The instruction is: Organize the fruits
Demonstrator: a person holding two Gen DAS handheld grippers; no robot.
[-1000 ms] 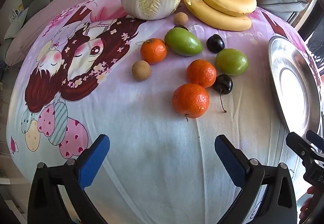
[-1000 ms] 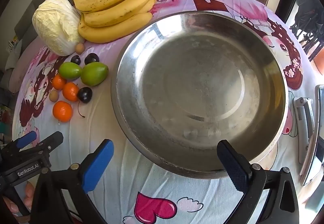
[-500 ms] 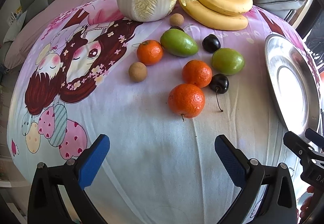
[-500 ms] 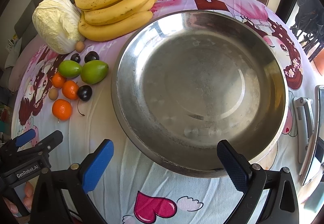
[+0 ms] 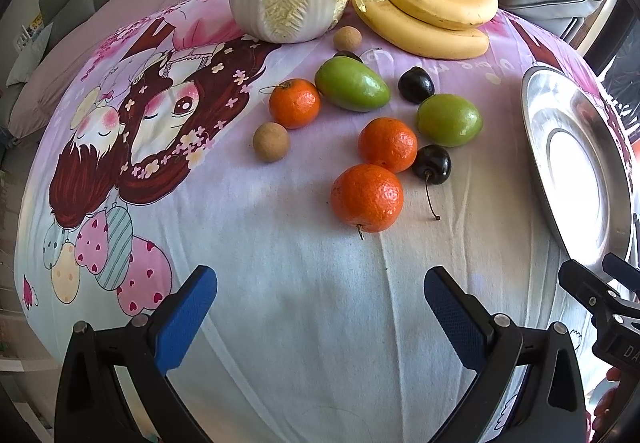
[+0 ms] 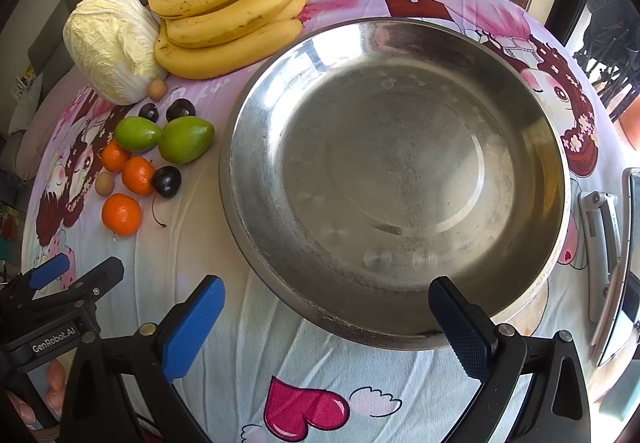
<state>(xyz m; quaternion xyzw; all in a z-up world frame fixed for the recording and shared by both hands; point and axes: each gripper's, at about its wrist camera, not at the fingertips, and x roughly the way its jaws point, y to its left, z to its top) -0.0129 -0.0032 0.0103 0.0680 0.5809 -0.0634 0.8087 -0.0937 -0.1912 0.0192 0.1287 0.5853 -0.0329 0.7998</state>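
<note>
Tangerines [image 5: 367, 198] beside cherries [image 5: 432, 164], limes [image 5: 449, 119], near bowl [image 6: 400, 323].

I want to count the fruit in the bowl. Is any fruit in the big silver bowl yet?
No, the silver bowl is bare inside, and the oranges lie on the cloth beside it.

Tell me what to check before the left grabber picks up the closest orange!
1. Left gripper open wide: ok.
2. Left gripper holding nothing: ok.
3. Closest orange sits ahead of it, nothing on top: ok.
4. Room around it: not ok, another orange and a cherry sit right behind it.
5. Bowl has space inside: ok.
6. Right gripper open and out of the way, by the bowl: ok.
</note>
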